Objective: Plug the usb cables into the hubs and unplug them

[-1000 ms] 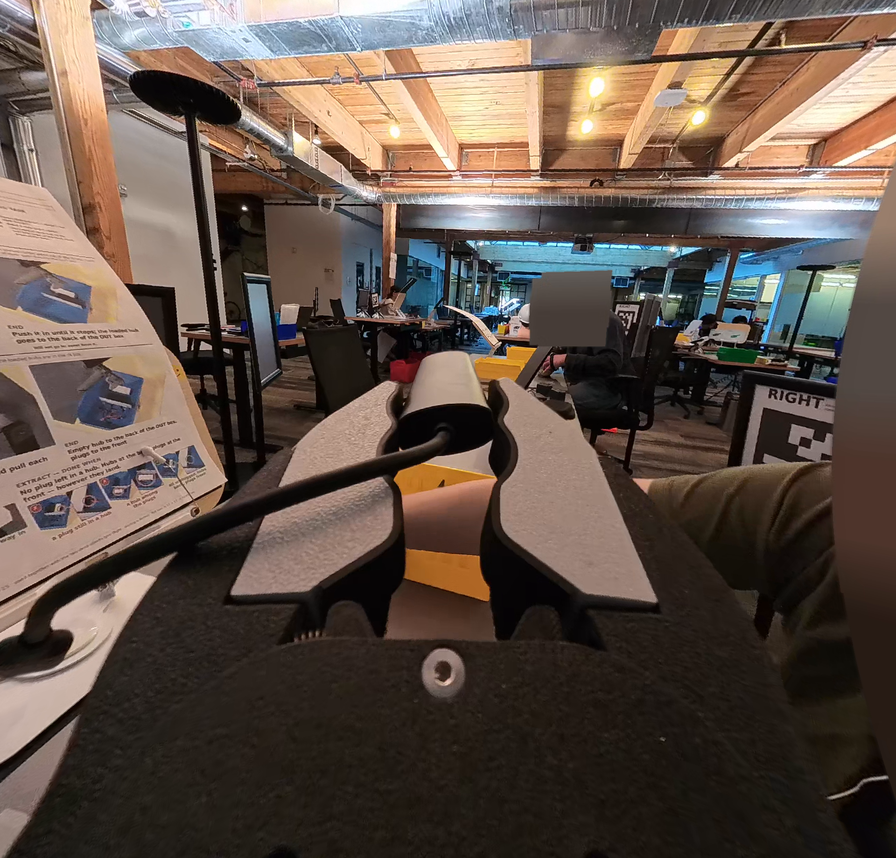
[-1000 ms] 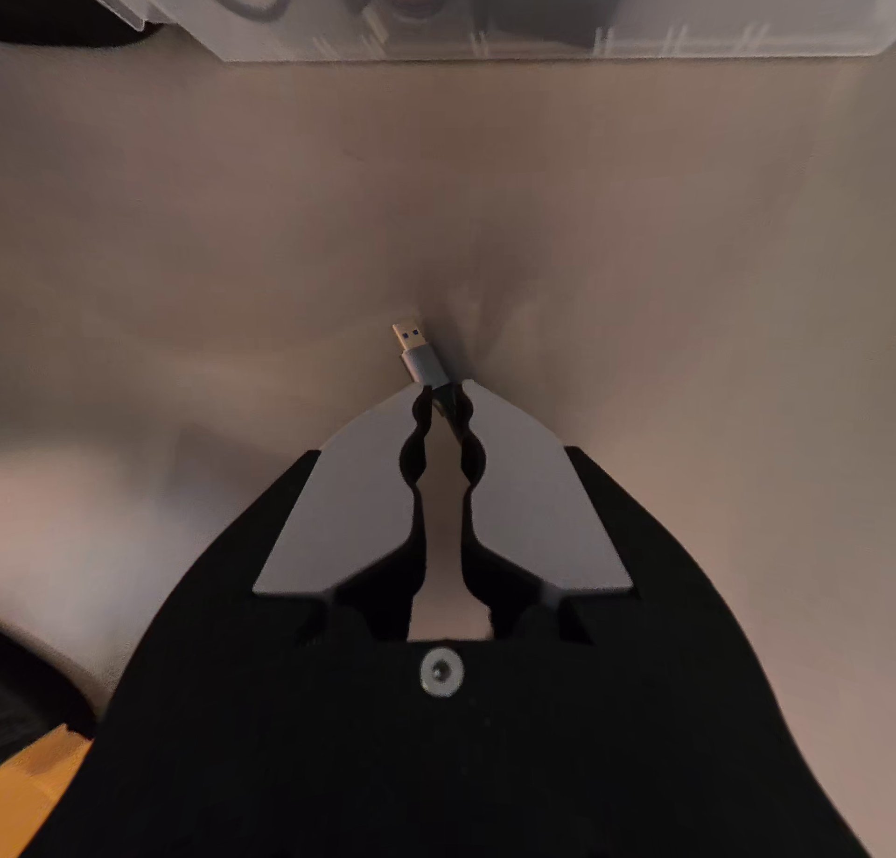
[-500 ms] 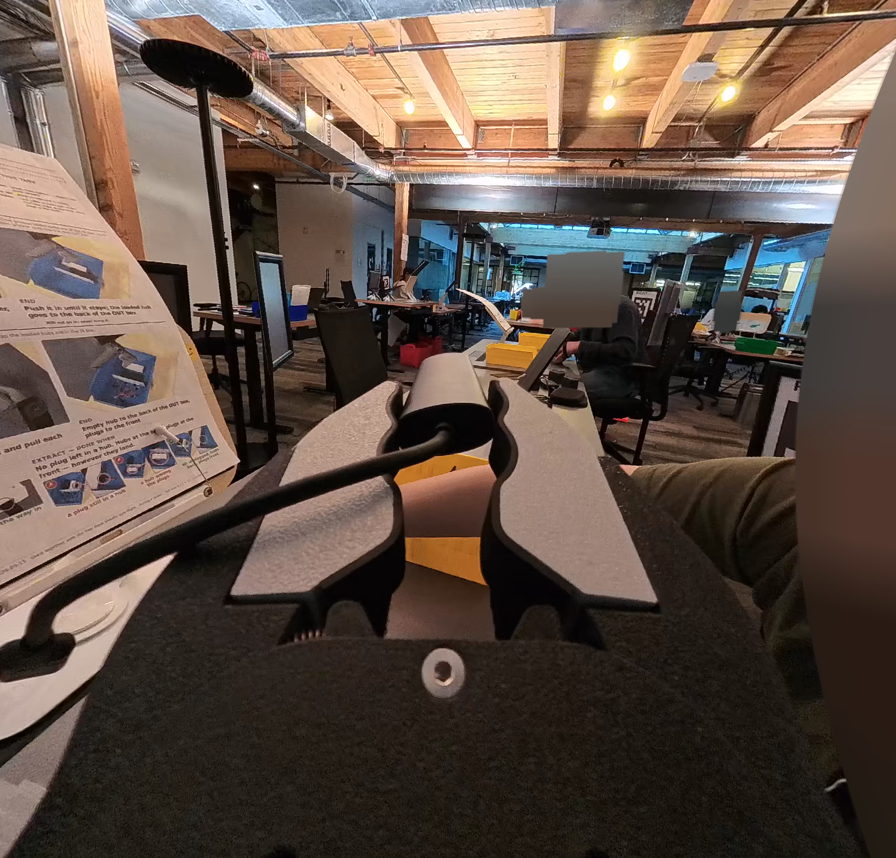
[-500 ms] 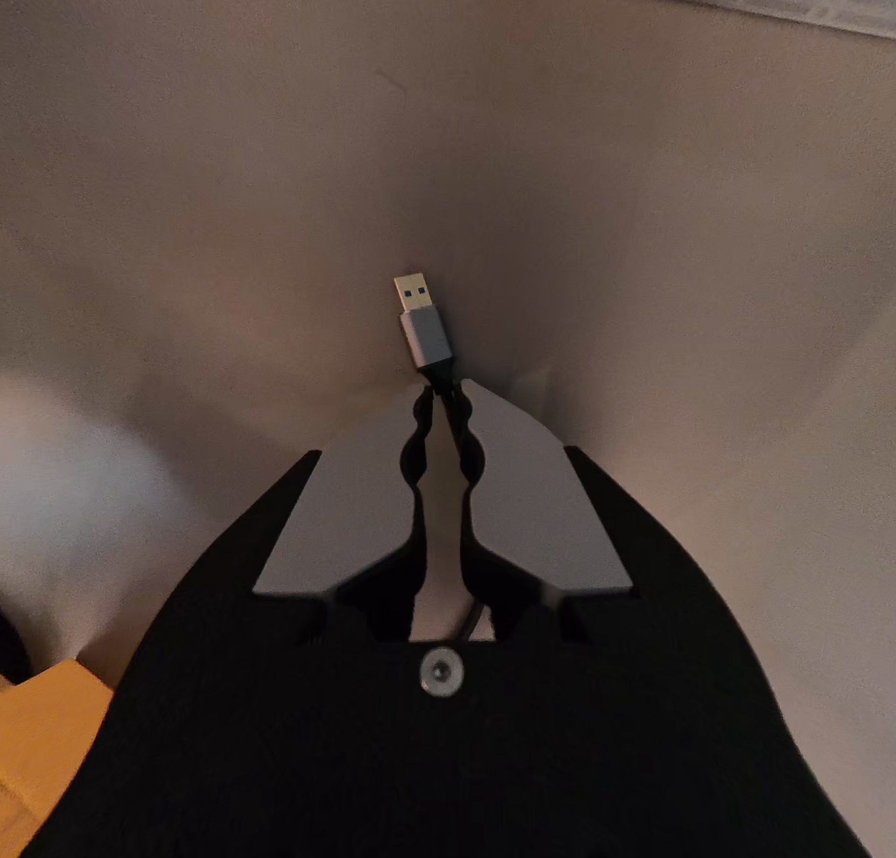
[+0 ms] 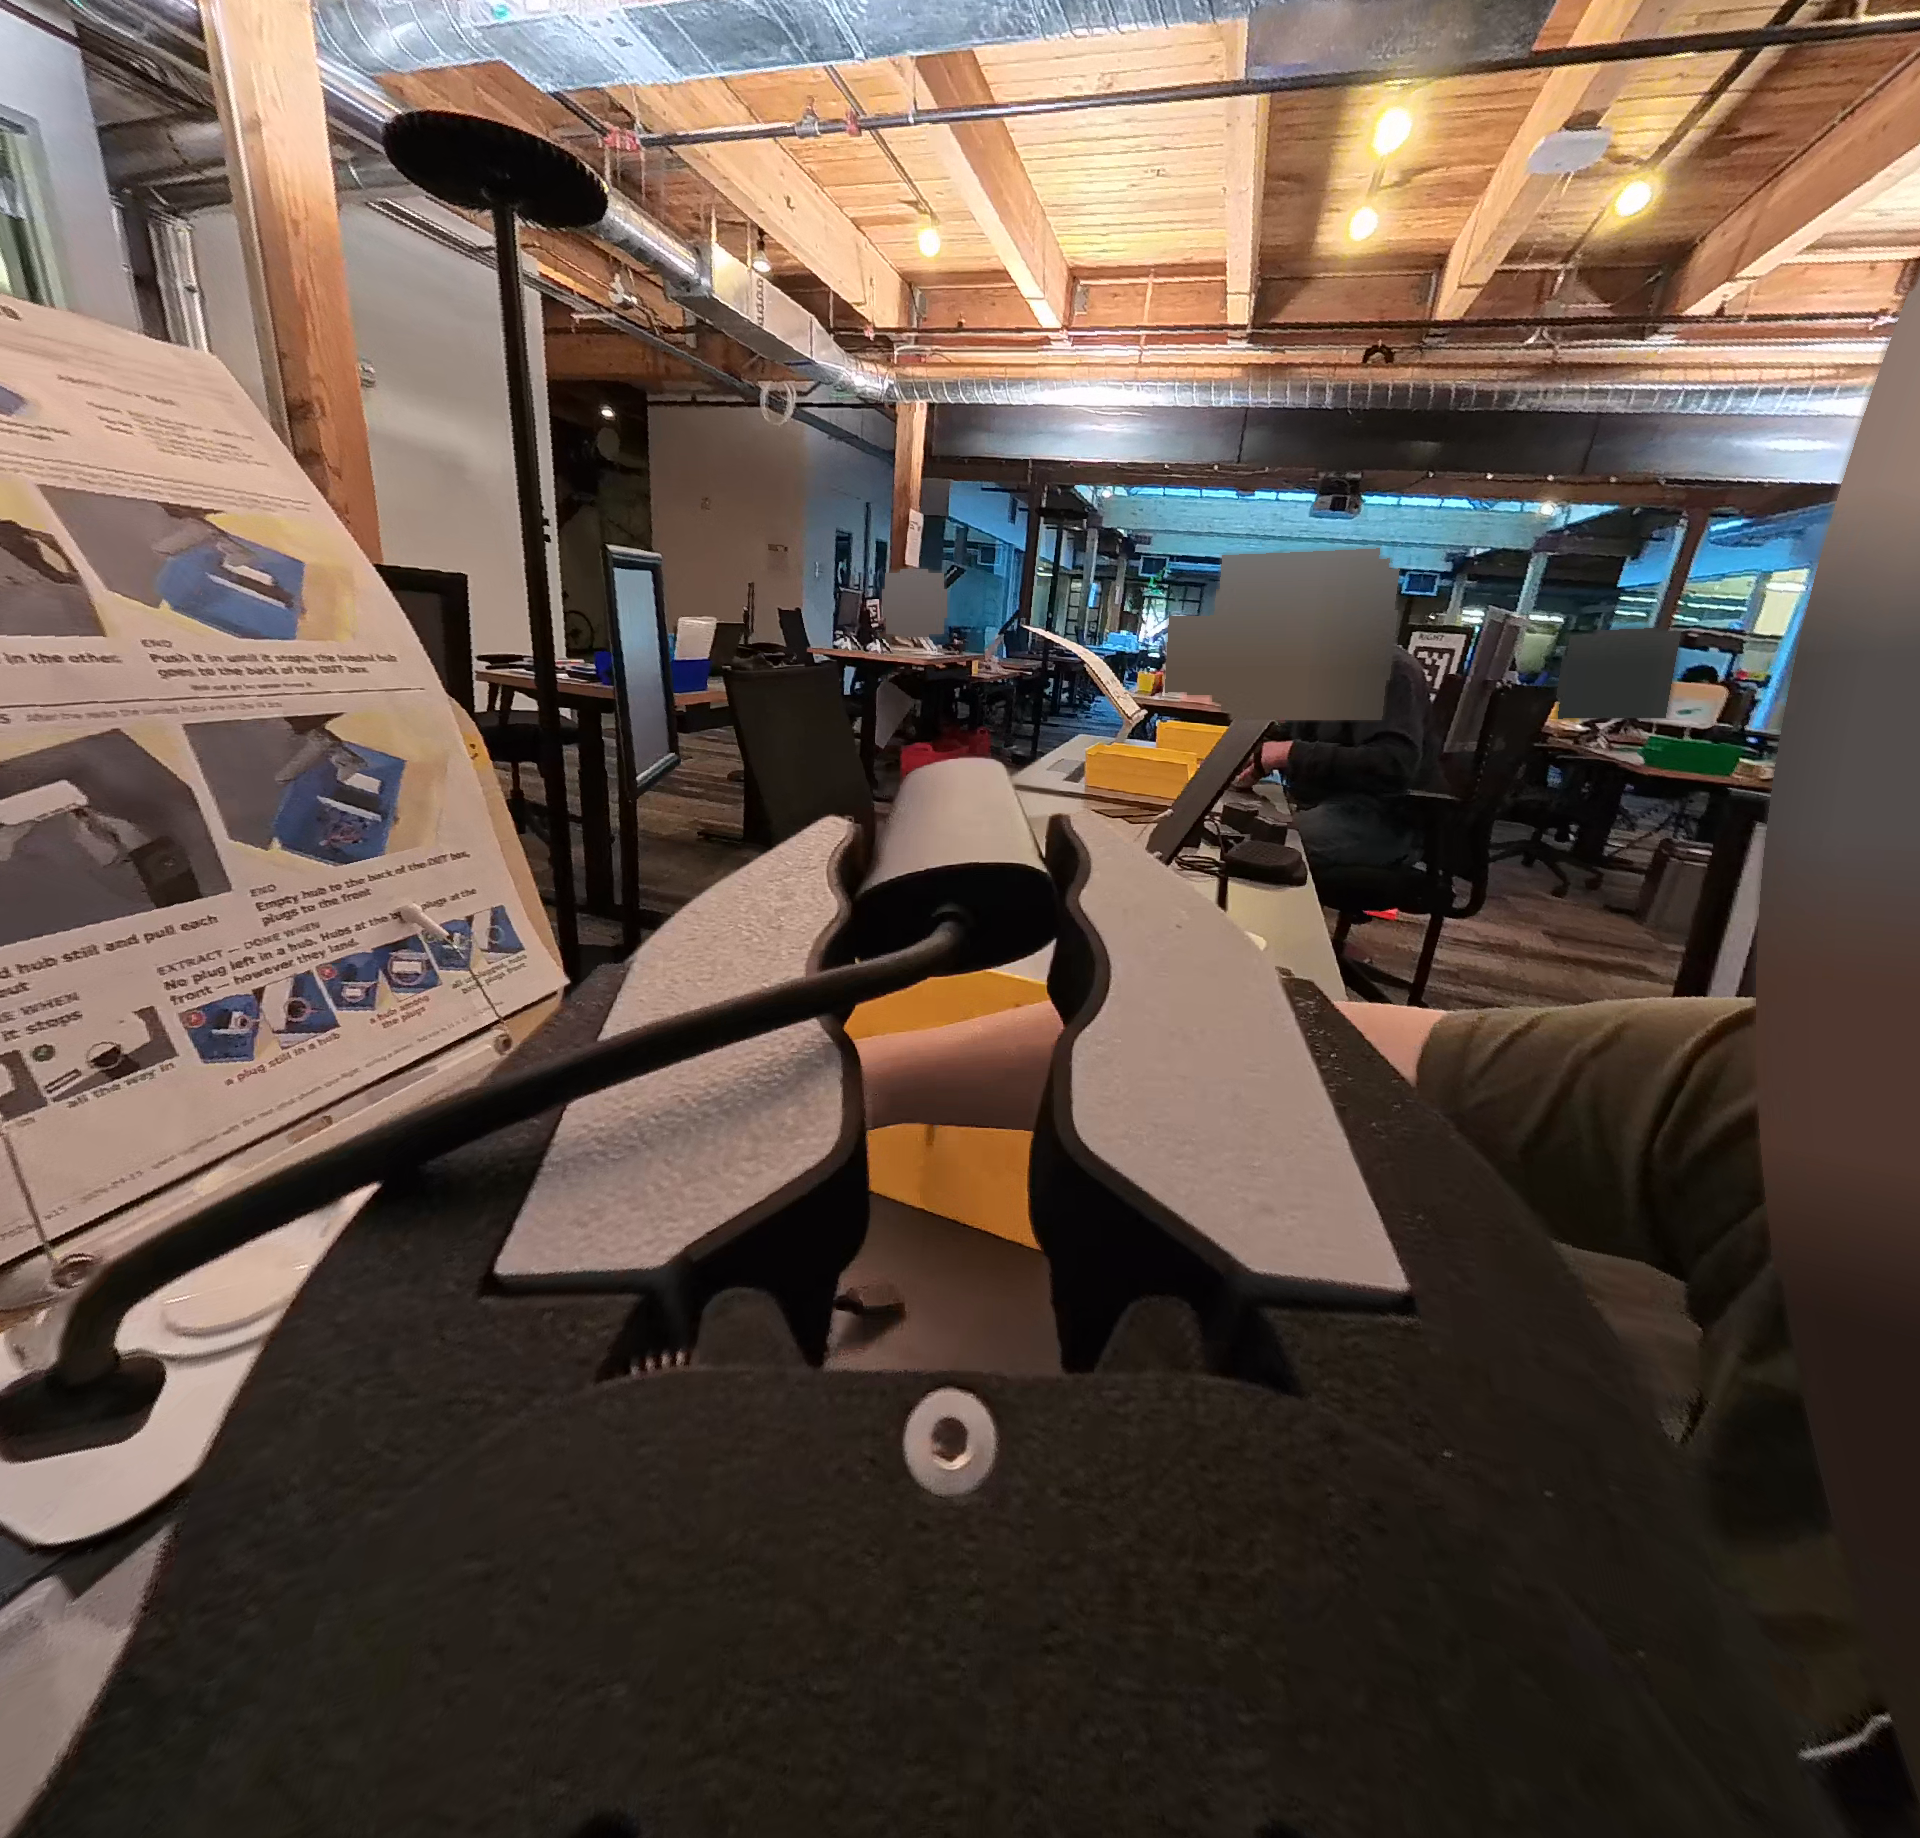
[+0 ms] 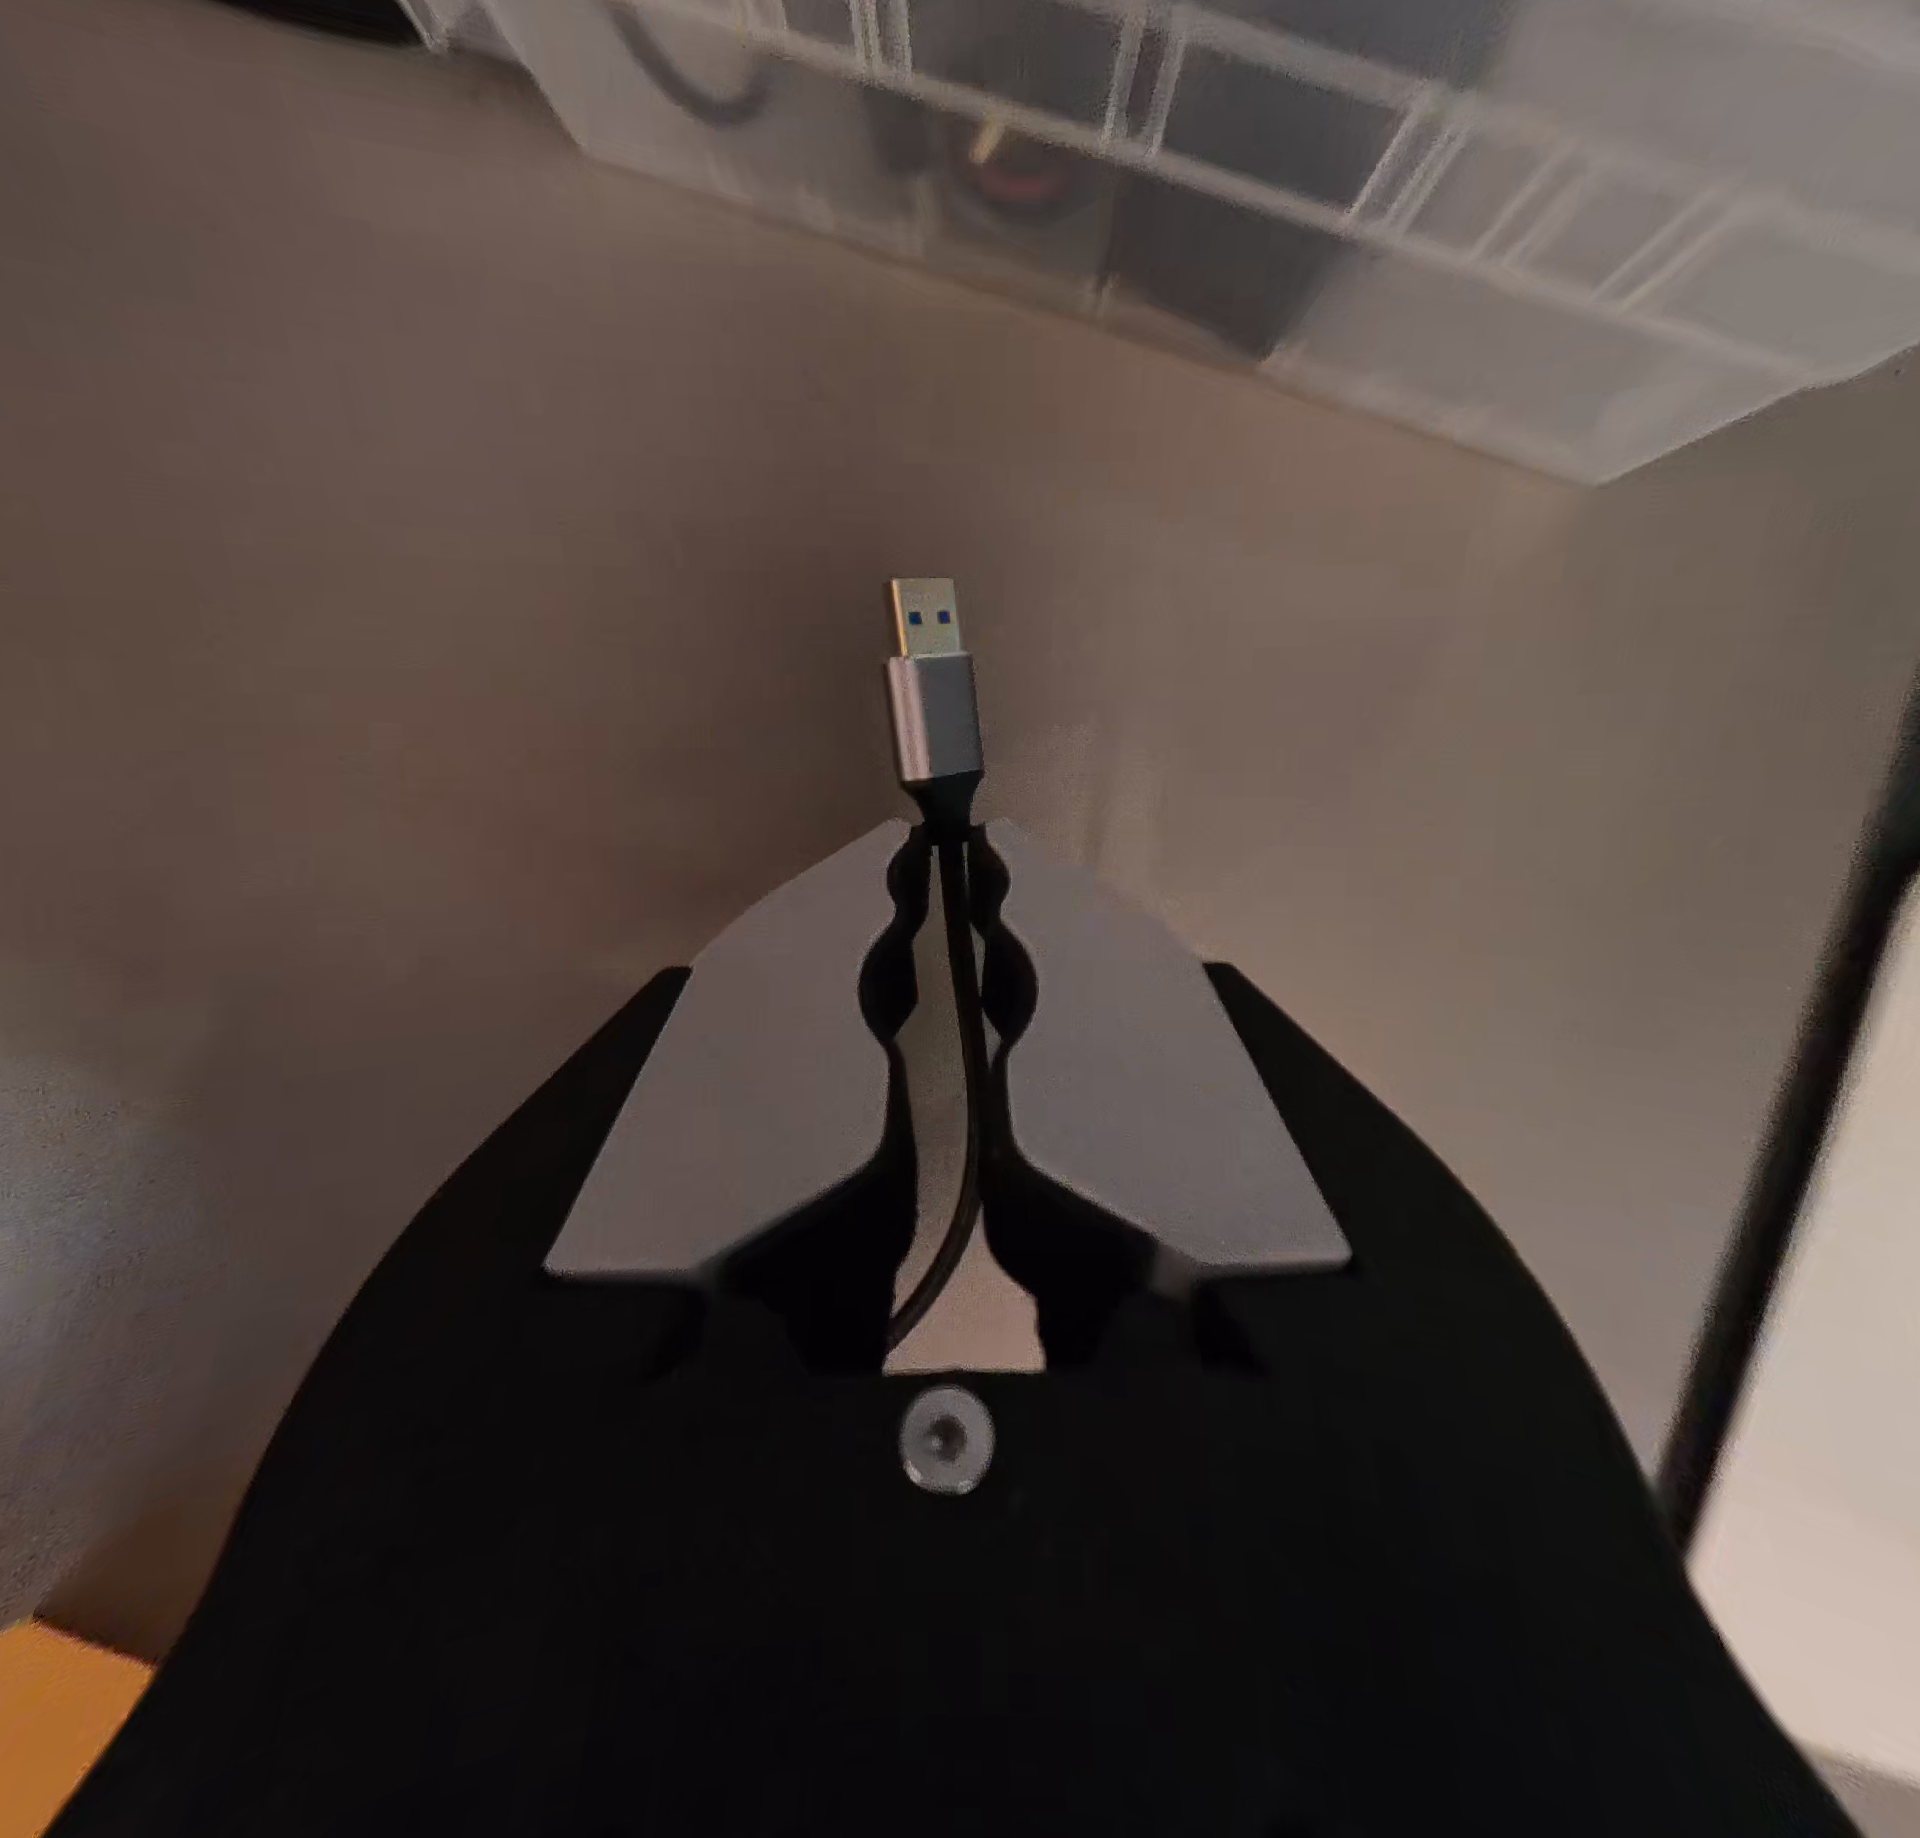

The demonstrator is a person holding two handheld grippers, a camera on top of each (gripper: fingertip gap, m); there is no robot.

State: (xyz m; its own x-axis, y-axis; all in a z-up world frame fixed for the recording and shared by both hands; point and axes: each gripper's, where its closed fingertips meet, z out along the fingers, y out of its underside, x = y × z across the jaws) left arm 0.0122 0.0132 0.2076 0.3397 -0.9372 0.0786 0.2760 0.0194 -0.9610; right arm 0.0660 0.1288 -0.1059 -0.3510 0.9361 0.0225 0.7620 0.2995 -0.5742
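The grey USB hub [image 5: 951, 832] is gripped by the left claw [image 5: 951, 879], its long axis pointing forward. The USB cable [image 6: 961, 1040] is pinched at the right claw [image 6: 940, 832] tips, its plug [image 6: 932, 687] pointing forward beyond them.

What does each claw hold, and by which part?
Left claw: the dark grey oblong hub, by its cable end. Right claw: the black USB cable, just behind its silver plug.
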